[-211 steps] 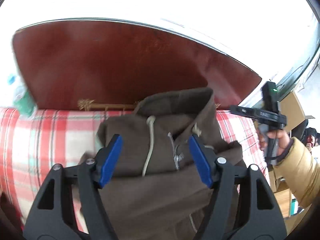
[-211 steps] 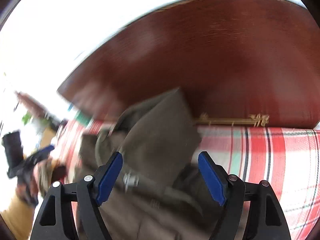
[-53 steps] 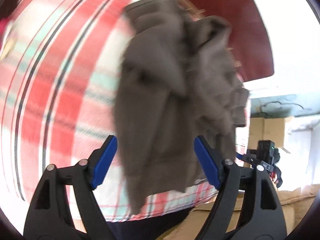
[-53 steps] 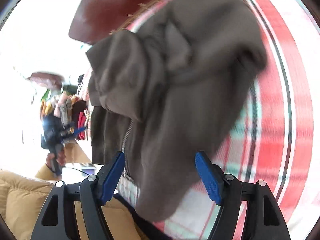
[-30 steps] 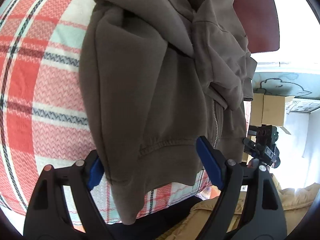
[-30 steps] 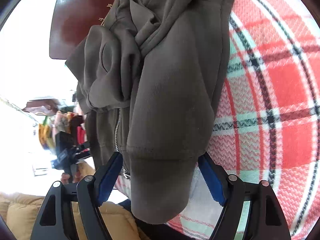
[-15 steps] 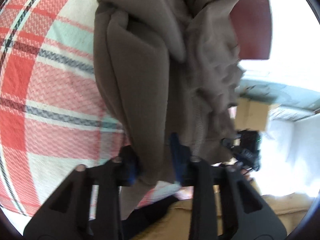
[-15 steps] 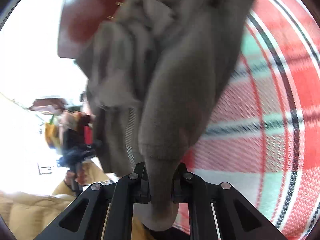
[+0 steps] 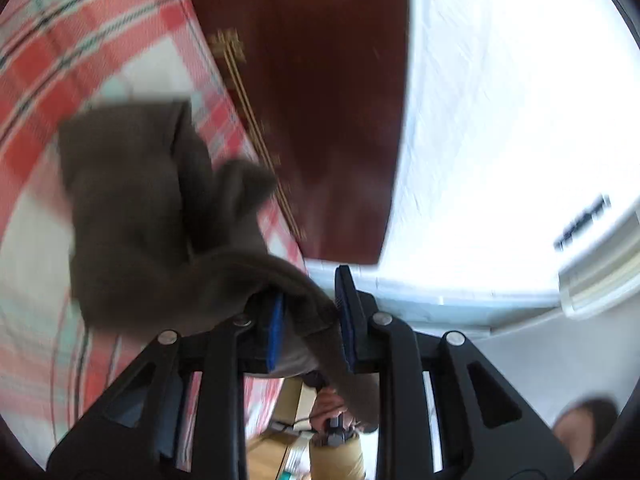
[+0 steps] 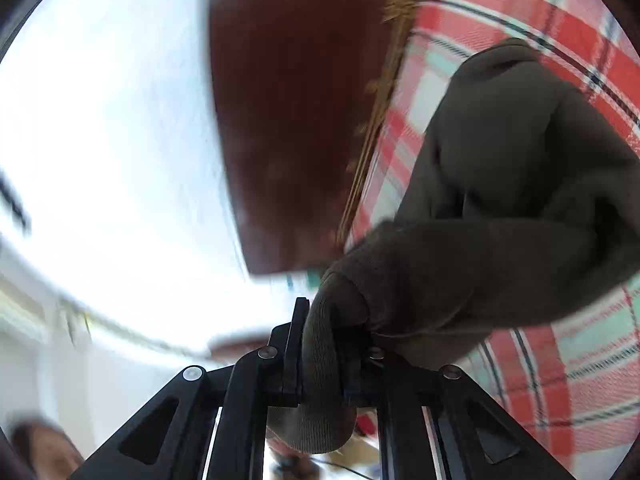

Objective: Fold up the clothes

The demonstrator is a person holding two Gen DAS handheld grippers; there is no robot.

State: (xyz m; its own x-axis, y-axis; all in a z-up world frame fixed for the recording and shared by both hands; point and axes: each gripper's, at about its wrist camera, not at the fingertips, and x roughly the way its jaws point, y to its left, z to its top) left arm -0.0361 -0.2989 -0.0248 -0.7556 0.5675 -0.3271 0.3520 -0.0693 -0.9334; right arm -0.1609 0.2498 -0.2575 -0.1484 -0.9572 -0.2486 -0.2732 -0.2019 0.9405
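A brown zip hoodie (image 9: pixel 160 216) hangs bunched over the red plaid bed cover (image 9: pixel 60 60). My left gripper (image 9: pixel 310 320) is shut on a ribbed edge of the hoodie, with cloth pinched between the blue pads. In the right wrist view the hoodie (image 10: pixel 500 200) trails away to the right. My right gripper (image 10: pixel 324 344) is shut on a ribbed cuff or hem that sticks out below the jaws. Both views are blurred by motion.
A dark red wooden headboard (image 9: pixel 320 100) stands at the bed's end and also shows in the right wrist view (image 10: pixel 296 100). The plaid cover (image 10: pixel 560 360) fills the right. A bright white wall (image 9: pixel 520 120) lies behind.
Both grippers went from open around the hoodie's lower edge to shut on it. Both have since lifted and swung, so the headboard and wall now fill the views.
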